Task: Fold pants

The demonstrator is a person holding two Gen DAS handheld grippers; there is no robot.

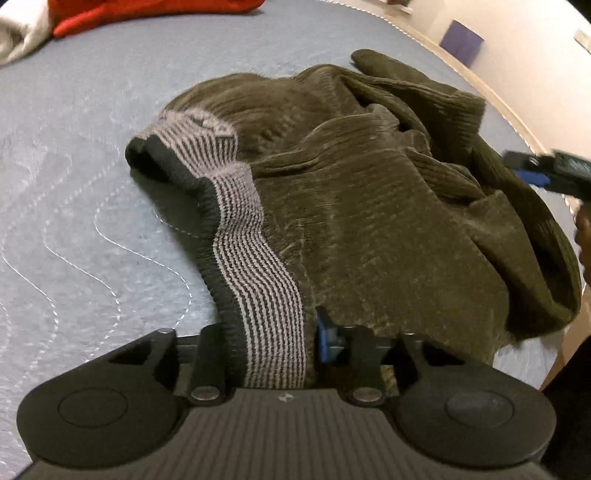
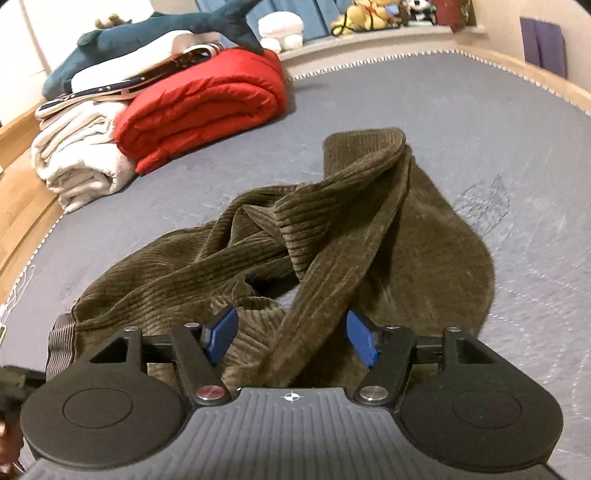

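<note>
The pants (image 1: 369, 206), made of dark olive corduroy, lie in a crumpled heap on the grey-blue quilted mattress cover (image 1: 74, 184), their legs twisted over one another rather than laid flat. In the left wrist view the striped grey-and-black waistband (image 1: 258, 295) runs from the far side of the heap straight down into the left gripper (image 1: 291, 354), whose fingers are closed in on the band — a blue pad (image 1: 324, 341) shows pressed against the fabric's edge, so the claw is clamped on the waistband with no visible gap. In the right wrist view the right gripper (image 2: 291, 338) stands wide open above the cloth; its two blue pads (image 2: 221, 332) are well apart, and a twisted corduroy leg (image 2: 332, 266) passes between them without either pad visibly pinching it. The same waistband (image 2: 62, 339) appears at the lower left of that view, beside the heap's edge. The right gripper (image 1: 546, 171) also shows blurred at the right edge of the left view, just over the pants. Beyond the heap, near the far side of the bed, a folded red blanket (image 2: 207, 107) sits beside a stack of folded white linen (image 2: 81, 162), with a dark teal plush shark (image 2: 155, 33) lying on top of the pile — all well apart from the pants.
</note>
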